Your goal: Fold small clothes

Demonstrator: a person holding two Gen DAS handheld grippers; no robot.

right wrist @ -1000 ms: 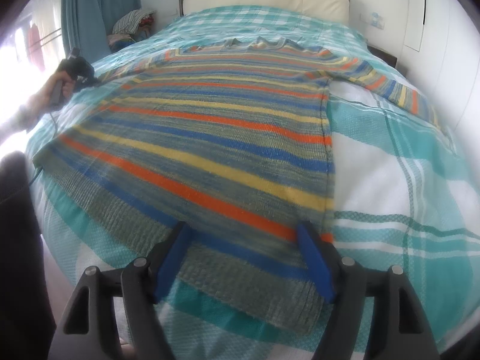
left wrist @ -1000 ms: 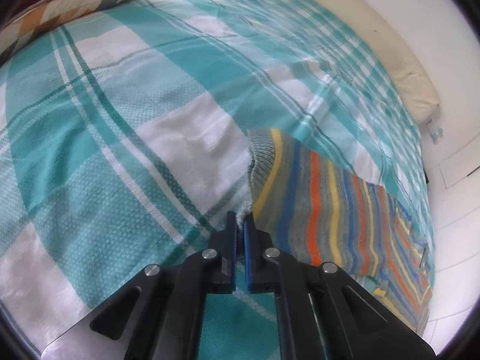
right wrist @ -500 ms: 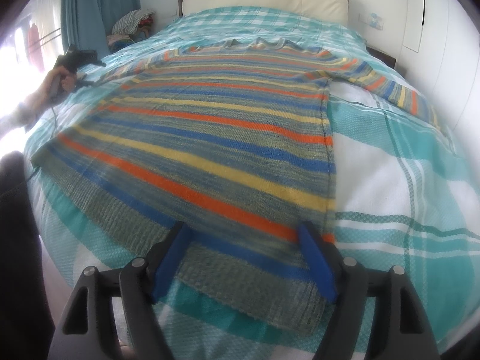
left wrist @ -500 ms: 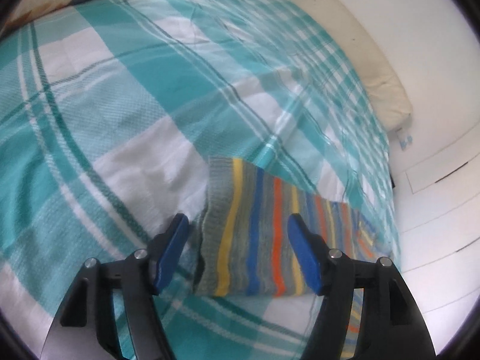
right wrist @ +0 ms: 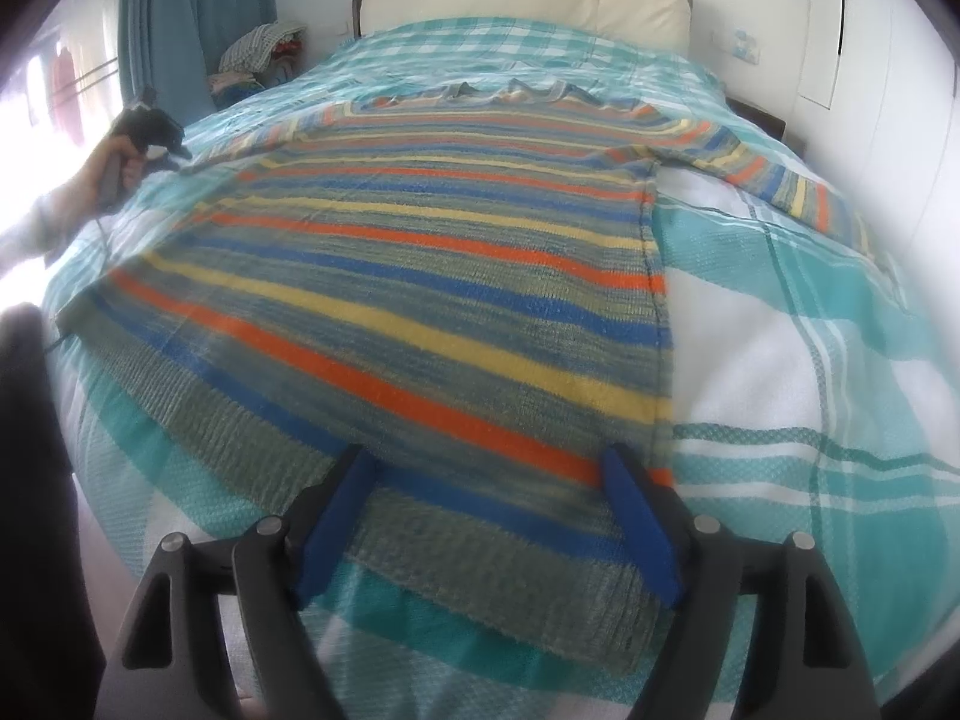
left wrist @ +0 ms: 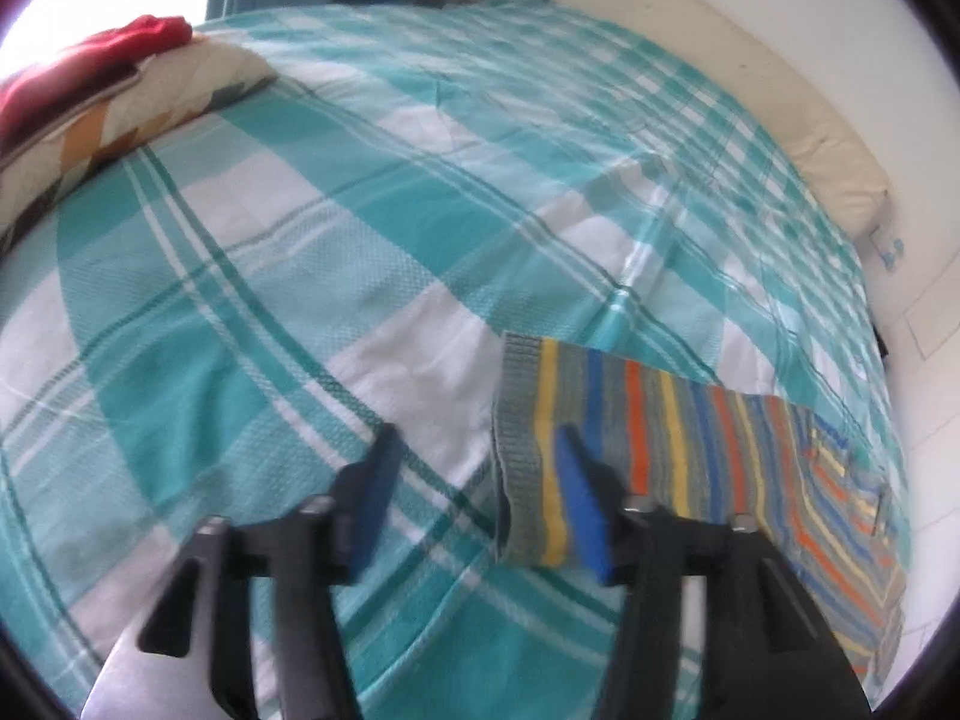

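Daylight flooding in from the window (right wrist: 54, 90) at left, blowing out that edge; fisheye bending and darkening corners; soft motion blur smearing the left wrist view; shadows staying faint.

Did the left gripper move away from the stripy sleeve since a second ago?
Yes. The left gripper has let go of the sleeve cuff and lifted back from it; its jaws are opening, nothing between them, cuff lying flat on the checked bedspread.
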